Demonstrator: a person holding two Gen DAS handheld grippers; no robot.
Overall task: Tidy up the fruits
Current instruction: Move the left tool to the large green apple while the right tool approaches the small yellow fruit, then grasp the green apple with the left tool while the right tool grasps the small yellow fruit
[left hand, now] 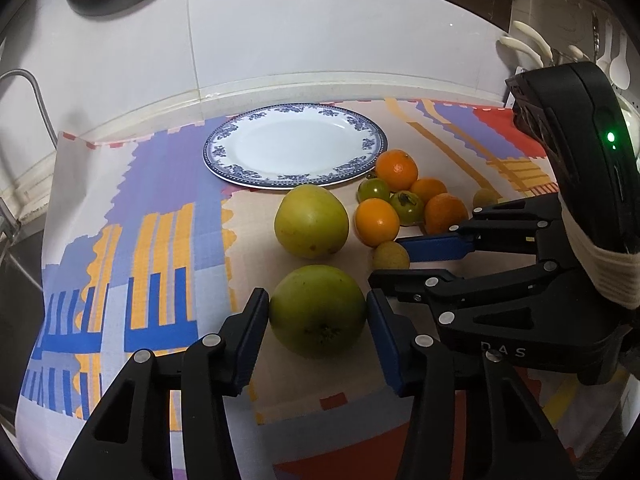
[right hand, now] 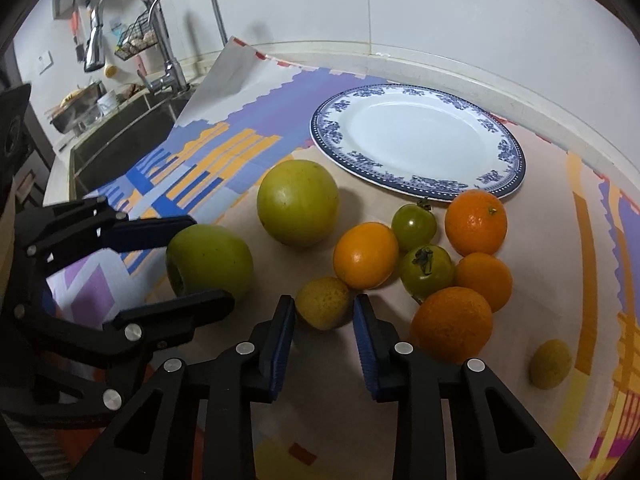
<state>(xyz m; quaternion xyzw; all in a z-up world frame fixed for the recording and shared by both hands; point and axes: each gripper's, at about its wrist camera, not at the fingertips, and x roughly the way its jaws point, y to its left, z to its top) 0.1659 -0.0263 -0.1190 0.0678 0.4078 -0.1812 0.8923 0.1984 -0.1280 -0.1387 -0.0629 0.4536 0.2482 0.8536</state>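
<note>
Here, both hand-held grippers close on fruit lying on the worktop's patterned cloth.

Left wrist view: the left hand-held gripper grips a green apple, blue pads touching both its sides, near the front edge of the cloth. A second apple lies just behind, and the empty plate sits toward the back edge. The right hand-held gripper reaches in from the right at a small yellow fruit, beside the oranges and green tomatoes.

Right wrist view: the right hand-held gripper is clamped narrowly on the small yellow fruit. The left hand-held gripper holds its apple at left. Another small yellow fruit lies apart, toward the right edge.
</note>
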